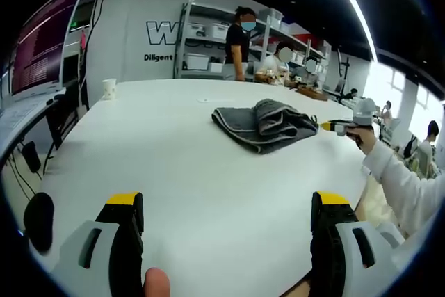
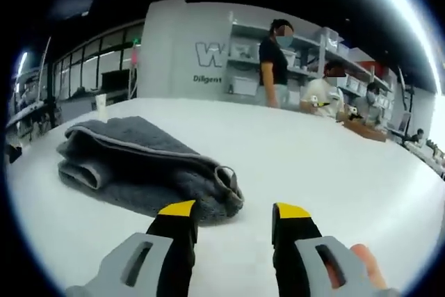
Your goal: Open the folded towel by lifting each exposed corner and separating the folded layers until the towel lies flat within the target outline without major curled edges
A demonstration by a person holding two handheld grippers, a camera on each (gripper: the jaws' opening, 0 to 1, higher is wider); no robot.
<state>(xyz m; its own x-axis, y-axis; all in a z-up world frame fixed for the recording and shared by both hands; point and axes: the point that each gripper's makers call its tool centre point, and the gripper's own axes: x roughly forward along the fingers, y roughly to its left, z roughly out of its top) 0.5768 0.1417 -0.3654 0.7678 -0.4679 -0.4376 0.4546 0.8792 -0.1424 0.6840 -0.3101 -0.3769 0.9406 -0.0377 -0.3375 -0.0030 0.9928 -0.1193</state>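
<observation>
Yellow-tipped jaws of the right claw [image 2: 231,215] stand parted at the bottom of the right gripper view, grasping nothing, one tip just beside the near edge of the folded grey towel [image 2: 142,168]. That closeness suggests it is lining up for a corner at the rolled end, mid-frame. In the left gripper view, the left claw [image 1: 228,203] is likewise released, jaws wide at the bottom, well apart from the towel [image 1: 264,124], which sits right of centre on the white bench [image 1: 167,165]; it seems held back. No target outline can be made out.
</observation>
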